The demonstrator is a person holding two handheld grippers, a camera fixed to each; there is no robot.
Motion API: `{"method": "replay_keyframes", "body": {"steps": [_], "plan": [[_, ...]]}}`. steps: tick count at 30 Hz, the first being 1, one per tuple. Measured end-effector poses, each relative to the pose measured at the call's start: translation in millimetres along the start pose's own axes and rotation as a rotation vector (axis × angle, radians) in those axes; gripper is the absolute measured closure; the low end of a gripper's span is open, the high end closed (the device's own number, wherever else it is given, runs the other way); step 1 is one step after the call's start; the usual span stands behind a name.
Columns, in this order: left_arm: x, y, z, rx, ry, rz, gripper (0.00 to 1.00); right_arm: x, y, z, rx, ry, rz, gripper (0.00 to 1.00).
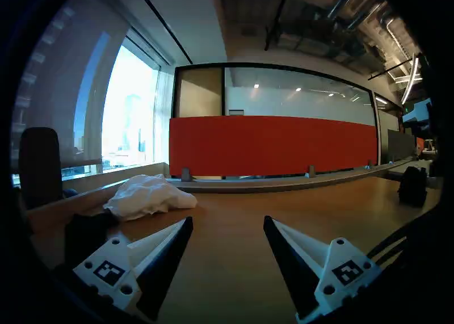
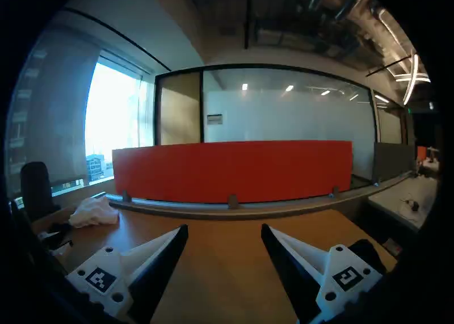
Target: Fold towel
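Note:
A crumpled white towel (image 1: pixel 148 196) lies bunched on the wooden desk (image 1: pixel 238 250), up and left of my left gripper (image 1: pixel 228 222). That gripper's two fingers stand wide apart with nothing between them. In the right gripper view the same towel (image 2: pixel 93 211) sits far off at the left side of the desk (image 2: pixel 227 256). My right gripper (image 2: pixel 224 227) hovers over the bare desk, open and holding nothing, well away from the towel.
A red divider panel (image 1: pixel 272 145) runs along the desk's far edge. A dark object (image 1: pixel 412 186) sits at the right on the desk. A black chair back (image 1: pixel 38 165) stands at the left by the windows. Another black thing (image 2: pixel 369 253) lies near my right gripper.

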State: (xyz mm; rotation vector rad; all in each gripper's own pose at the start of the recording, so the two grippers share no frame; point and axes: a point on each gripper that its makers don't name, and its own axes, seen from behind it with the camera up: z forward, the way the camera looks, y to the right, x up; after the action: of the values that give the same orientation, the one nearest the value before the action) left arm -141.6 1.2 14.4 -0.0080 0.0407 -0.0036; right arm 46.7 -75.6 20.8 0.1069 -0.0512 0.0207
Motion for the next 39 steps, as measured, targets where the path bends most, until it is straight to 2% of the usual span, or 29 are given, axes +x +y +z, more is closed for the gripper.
{"method": "replay_keyframes", "body": {"steps": [15, 24, 30, 39], "plan": [[-4, 1.2, 1.4, 0.000, 0.001, 0.000, 0.08, 38, 20, -3.4, -0.011, 0.038, -0.012, 0.01], [-5, 1.3, 1.4, 0.000, 0.001, 0.001, 0.08, 56, 42, -13.3, -0.051, 0.063, -0.039, 0.01], [-5, 1.7, 1.4, 0.000, 0.001, 0.000, 0.08, 55, 51, -14.9, -0.072, 0.080, -0.043, 0.01], [-5, 1.2, 1.6, 0.000, 0.002, 0.000, 0.08, 29, 56, -11.5, -0.076, 0.102, -0.040, 0.01]]}}
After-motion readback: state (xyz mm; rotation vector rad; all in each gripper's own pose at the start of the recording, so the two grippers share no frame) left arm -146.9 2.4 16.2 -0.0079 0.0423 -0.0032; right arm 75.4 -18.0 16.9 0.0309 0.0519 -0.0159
